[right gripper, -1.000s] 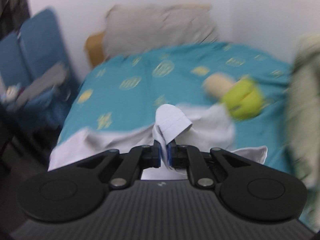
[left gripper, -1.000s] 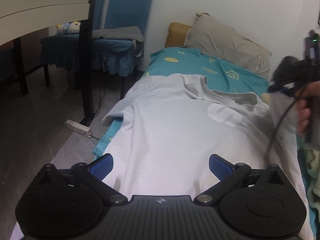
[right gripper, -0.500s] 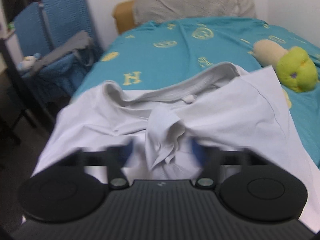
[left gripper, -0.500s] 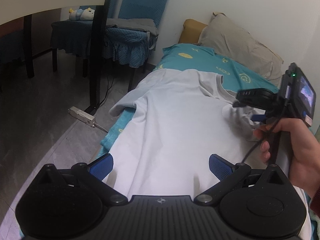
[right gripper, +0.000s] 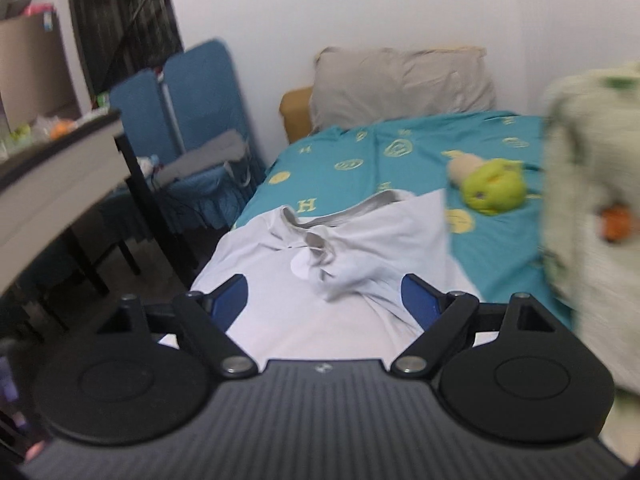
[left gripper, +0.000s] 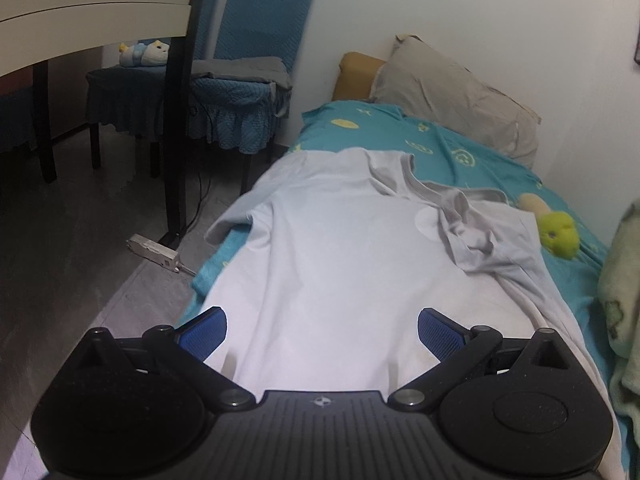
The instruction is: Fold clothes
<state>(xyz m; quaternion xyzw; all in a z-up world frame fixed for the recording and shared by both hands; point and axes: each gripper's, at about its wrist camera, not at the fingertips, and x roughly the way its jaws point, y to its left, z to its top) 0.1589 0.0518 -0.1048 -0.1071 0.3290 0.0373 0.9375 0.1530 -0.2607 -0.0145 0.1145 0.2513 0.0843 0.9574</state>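
A white T-shirt point(left gripper: 344, 264) lies spread lengthwise on the bed, collar toward the pillow. Its right sleeve point(left gripper: 476, 236) is folded over onto the chest in a crumpled heap; the left sleeve point(left gripper: 230, 224) hangs off the bed's left edge. My left gripper point(left gripper: 322, 330) is open and empty over the shirt's lower part. My right gripper point(right gripper: 326, 296) is open and empty, just short of the folded sleeve point(right gripper: 340, 276) on the shirt point(right gripper: 320, 320).
The bed has a teal sheet point(left gripper: 452, 152), a beige pillow point(left gripper: 452, 92), a yellow-green plush toy point(left gripper: 558, 232) and a pale green blanket point(left gripper: 624, 292) at the right. Blue chairs point(left gripper: 240, 68), a table point(left gripper: 92, 16) and a power strip point(left gripper: 154, 250) on the floor are at the left.
My right gripper carried the right sleeve across onto the chest, opened, let it go and pulled back out of the left wrist view. My left gripper stayed open over the shirt.
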